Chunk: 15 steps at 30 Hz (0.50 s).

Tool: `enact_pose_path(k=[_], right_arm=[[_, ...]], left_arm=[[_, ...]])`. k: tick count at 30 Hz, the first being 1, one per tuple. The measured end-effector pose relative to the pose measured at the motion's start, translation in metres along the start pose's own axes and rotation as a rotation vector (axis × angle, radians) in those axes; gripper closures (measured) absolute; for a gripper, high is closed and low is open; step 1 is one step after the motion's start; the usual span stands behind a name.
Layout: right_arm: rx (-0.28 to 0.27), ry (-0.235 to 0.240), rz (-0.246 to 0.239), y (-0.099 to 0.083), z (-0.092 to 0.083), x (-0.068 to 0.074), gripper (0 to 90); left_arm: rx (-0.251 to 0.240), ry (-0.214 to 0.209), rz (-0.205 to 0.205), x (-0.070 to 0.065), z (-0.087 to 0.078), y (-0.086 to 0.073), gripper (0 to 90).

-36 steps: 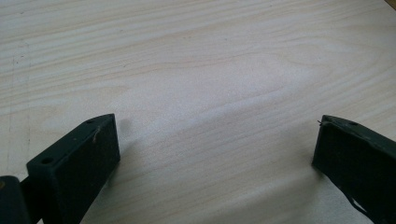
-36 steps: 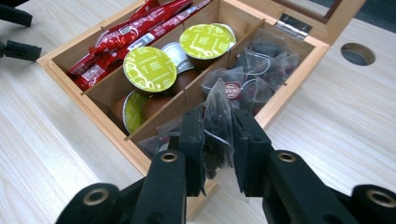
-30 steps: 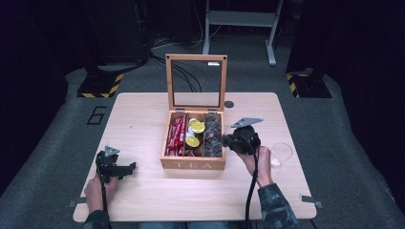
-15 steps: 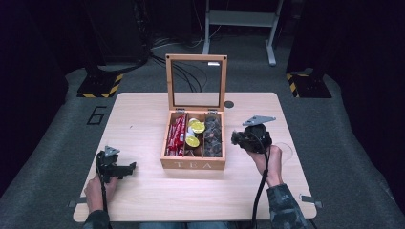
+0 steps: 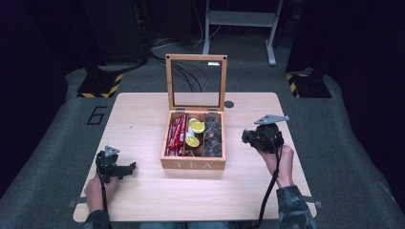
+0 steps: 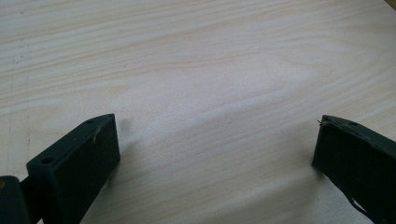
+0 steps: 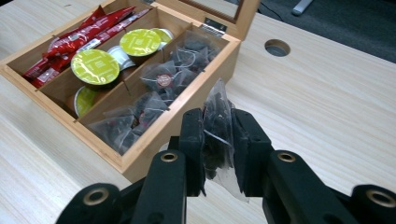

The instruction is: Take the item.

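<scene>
A: Where does the work stand?

B: The right gripper [image 7: 218, 140] has its two black jaws pressed in on a clear pyramid tea bag of dark leaves [image 7: 217, 123], pinching it across its middle. The high view shows that gripper [image 5: 262, 137] off to the right of the open wooden tea box with the glass lid [image 5: 193, 163], above bare table. So one bag looks to be lifted out and clear of the box wall.

A: And what is left inside?

B: The right-hand compartment holds a heap of similar clear tea bags [image 7: 154, 95]. The middle one holds green-lidded capsules [image 7: 95, 66], and the far one red sachets [image 7: 77, 37]. If the job is emptying that compartment, most of it remains.

A: Has the held bag been set down anywhere?

B: Not yet; it hangs between the jaws over the pale wooden table [image 7: 327, 116], near the box's side.

A: The other hand?

B: The left gripper [image 6: 215, 140] rests low over the table with its jaws spread wide and nothing between them, well apart from the box.
</scene>
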State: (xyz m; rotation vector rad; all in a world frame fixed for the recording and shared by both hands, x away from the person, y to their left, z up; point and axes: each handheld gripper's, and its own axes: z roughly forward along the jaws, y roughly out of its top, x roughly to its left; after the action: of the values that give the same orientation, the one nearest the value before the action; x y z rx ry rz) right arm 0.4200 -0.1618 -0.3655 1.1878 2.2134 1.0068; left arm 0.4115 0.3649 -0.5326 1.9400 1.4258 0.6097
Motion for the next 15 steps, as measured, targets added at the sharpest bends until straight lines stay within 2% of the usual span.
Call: enact_pose_path(k=[2,4,7,14,15], right_arm=[[0.003,-0.003,-0.005,-0.001,-0.001,-0.001,75.2],[0.003,-0.015,0.016,-0.002,-0.005,-0.004,75.2],[0.001,-0.026,0.006,-0.003,-0.010,-0.010,75.2],[-0.001,-0.054,0.028,-0.009,-0.020,-0.021,75.2],[-0.001,-0.062,0.046,-0.011,-0.022,-0.024,75.3]], left_arm=[[0.000,0.000,0.000,0.000,0.000,0.000,0.2],[0.000,0.000,0.000,0.000,0.000,0.000,0.2],[0.000,0.000,0.000,0.000,0.000,0.000,0.2],[0.000,0.000,0.000,0.000,0.000,0.000,0.2],[0.000,0.000,0.000,0.000,0.000,0.000,0.2]])
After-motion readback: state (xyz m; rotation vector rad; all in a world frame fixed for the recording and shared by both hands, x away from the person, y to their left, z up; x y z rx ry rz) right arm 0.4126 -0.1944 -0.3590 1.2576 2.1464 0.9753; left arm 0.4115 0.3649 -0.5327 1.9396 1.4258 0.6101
